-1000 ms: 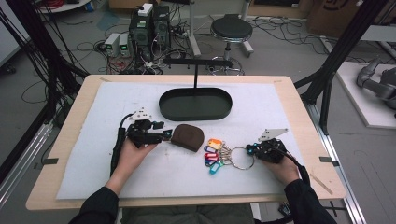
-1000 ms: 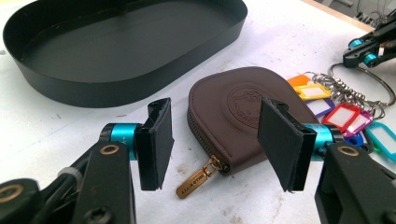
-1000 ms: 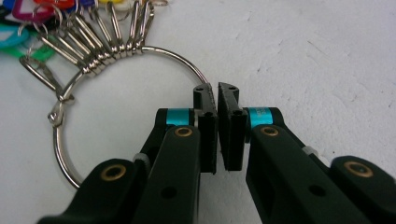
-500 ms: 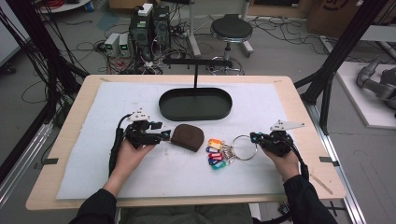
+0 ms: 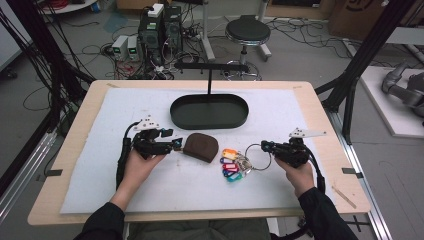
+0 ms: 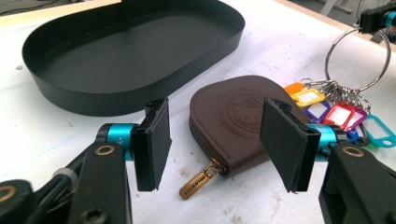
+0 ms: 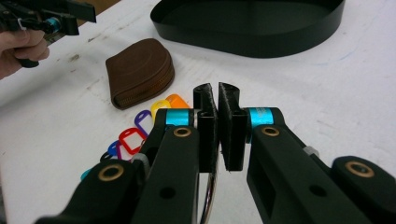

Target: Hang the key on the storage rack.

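We are looking at a robotics lab — a wooden test table (image 5: 320,107) under a white mat (image 5: 125,100) stands framed by black metal struts (image 5: 372,47). On the bare floor beyond its far edge, tangled cables (image 5: 65,55) run to stacked computer towers (image 5: 160,27) beside a round stool (image 5: 247,32) — and a grey robot arm (image 5: 402,90) rests far right.

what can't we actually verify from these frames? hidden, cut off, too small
- Key ring: in the right gripper view the right gripper fingers cover most of it, so the exact contact is hidden.
- Brown pouch: in the left gripper view a finger covers its right side; the embossed stamp is too faint to read.
- Key tags: high view, labels too small.
- Black tray: cut off by the top edge of the right gripper view.
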`<action>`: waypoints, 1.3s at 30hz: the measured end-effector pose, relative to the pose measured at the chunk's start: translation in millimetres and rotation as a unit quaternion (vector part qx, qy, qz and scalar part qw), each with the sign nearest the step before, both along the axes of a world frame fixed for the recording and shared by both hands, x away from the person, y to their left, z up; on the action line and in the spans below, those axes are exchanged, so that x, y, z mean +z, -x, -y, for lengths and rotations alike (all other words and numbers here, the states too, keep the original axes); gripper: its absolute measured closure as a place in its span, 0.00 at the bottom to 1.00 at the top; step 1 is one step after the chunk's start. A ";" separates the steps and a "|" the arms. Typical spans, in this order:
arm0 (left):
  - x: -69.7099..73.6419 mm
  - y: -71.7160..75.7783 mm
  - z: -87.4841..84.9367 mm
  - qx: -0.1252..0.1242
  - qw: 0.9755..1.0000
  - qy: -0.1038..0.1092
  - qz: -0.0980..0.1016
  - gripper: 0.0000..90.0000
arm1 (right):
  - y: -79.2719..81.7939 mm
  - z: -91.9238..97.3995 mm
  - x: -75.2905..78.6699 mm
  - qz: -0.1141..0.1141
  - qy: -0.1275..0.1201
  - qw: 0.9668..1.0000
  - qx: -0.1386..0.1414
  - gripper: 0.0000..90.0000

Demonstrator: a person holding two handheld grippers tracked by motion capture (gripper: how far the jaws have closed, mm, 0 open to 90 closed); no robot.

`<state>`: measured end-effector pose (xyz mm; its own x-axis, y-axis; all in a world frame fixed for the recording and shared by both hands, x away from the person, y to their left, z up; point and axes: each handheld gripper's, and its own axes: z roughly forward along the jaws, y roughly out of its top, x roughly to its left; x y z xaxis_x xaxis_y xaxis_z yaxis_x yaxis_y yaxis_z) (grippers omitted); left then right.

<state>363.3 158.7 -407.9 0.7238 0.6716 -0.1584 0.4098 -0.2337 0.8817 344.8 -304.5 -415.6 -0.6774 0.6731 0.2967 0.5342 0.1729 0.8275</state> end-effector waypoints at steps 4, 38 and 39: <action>0.1 0.0 -0.6 0.001 1.000 0.002 0.000 0.47 | -1.0 -0.4 -1.3 -0.015 -0.002 1.000 0.005 0.95; 8.3 22.5 -41.7 0.015 0.999 0.023 0.023 0.43 | -16.9 -34.6 69.2 0.059 0.038 0.996 0.054 0.97; 8.2 23.1 -42.5 0.016 0.999 0.024 0.025 0.43 | -18.5 -36.2 72.5 0.063 0.038 0.996 0.055 0.97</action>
